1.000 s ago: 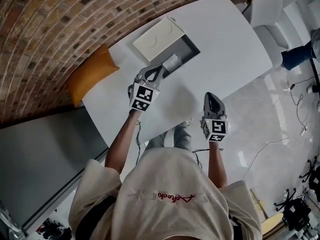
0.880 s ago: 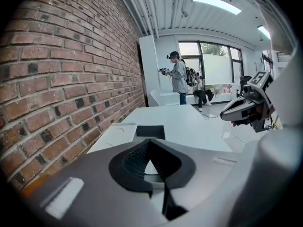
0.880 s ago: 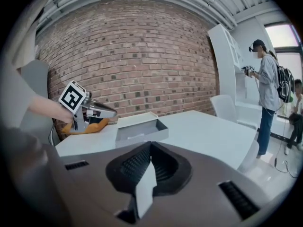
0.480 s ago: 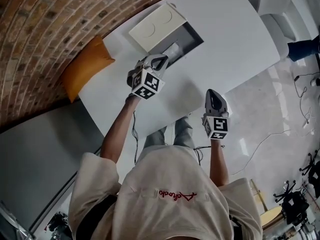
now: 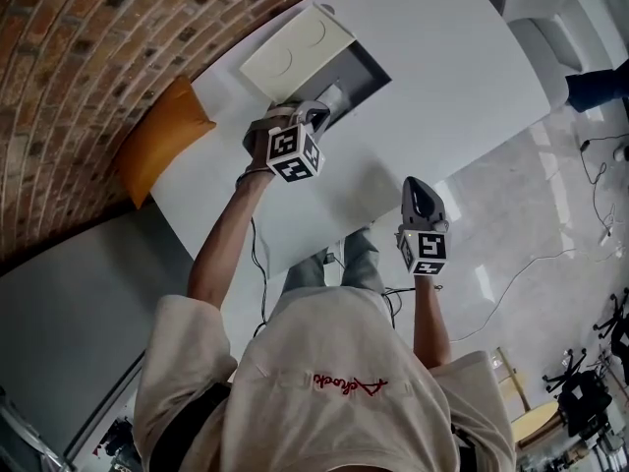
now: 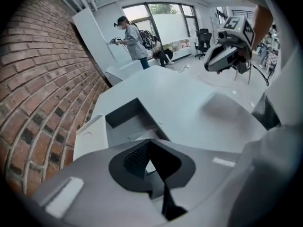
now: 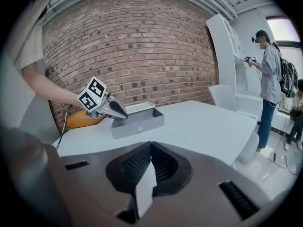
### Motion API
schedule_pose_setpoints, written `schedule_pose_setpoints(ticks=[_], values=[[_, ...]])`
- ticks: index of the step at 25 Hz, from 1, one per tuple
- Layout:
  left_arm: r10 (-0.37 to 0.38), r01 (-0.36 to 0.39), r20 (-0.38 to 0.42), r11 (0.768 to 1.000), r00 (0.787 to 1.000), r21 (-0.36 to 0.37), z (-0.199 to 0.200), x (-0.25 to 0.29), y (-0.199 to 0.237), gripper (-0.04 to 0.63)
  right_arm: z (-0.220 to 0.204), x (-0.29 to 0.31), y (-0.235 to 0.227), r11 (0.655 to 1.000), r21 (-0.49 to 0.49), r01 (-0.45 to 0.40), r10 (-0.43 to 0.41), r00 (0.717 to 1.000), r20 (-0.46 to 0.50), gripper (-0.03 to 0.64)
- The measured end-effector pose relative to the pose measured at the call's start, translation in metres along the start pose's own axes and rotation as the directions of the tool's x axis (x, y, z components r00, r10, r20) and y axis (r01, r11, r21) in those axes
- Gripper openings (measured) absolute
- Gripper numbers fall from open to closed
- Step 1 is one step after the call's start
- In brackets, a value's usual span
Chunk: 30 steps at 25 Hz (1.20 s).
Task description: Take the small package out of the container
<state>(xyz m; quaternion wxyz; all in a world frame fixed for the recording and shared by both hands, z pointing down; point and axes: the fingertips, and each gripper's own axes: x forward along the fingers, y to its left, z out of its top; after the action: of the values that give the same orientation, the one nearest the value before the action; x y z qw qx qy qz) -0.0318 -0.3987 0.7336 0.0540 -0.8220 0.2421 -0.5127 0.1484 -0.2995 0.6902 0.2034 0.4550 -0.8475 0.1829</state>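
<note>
A grey open container [image 5: 366, 75] sits on the white table [image 5: 442, 96], with its white lid [image 5: 295, 52] lying against its far side. Inside it lies the small pale package [image 5: 334, 97]. My left gripper [image 5: 320, 116] is shut and empty, its tips at the container's near rim, just short of the package. In the left gripper view the jaws [image 6: 150, 144] meet over the container [image 6: 124, 119], and the package is mostly hidden behind them. My right gripper [image 5: 415, 187] hovers shut and empty over the table's near edge, well to the right of the container [image 7: 142, 121].
An orange cushion [image 5: 157, 147] lies on a bench left of the table by the brick wall. A white chair [image 5: 550, 42] stands at the table's far right. Cables run over the glossy floor [image 5: 550, 264]. A person [image 6: 130, 38] stands in the background.
My left gripper has moved forward over the table until its tips reached the container's near rim. The right gripper has hardly moved.
</note>
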Motion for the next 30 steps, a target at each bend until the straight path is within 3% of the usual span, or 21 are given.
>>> schedule_pose_setpoints(ticks=[7, 16, 22, 27, 30], values=[[-0.007, 0.007, -0.046, 1.0, 0.999, 0.003, -0.006, 0.017, 0.005, 0.009, -0.007, -0.003, -0.011, 1.0, 0.01, 0.004, -0.004, 1.0, -0.02, 0.011], [-0.108, 0.105, -0.131, 0.994, 0.985, -0.036, -0.015, 0.042, -0.004, 0.124, -0.006, -0.006, -0.02, 1.0, 0.014, 0.016, -0.016, 1.0, 0.007, 0.011], [-0.094, 0.089, -0.177, 0.995, 0.98, -0.039, -0.021, 0.054, -0.001, 0.126, -0.014, -0.012, -0.026, 0.999, 0.028, 0.02, -0.019, 1.0, -0.019, 0.011], [-0.086, 0.089, -0.238, 0.996, 0.967, -0.001, -0.028, 0.062, -0.001, 0.117, -0.012, -0.014, -0.033, 0.999, 0.032, 0.027, -0.027, 1.0, -0.009, 0.011], [-0.075, 0.085, -0.262, 0.996, 0.962, 0.027, -0.029, 0.065, -0.001, 0.064, -0.014, -0.015, -0.037, 0.999, 0.035, 0.031, -0.03, 0.999, -0.018, 0.011]])
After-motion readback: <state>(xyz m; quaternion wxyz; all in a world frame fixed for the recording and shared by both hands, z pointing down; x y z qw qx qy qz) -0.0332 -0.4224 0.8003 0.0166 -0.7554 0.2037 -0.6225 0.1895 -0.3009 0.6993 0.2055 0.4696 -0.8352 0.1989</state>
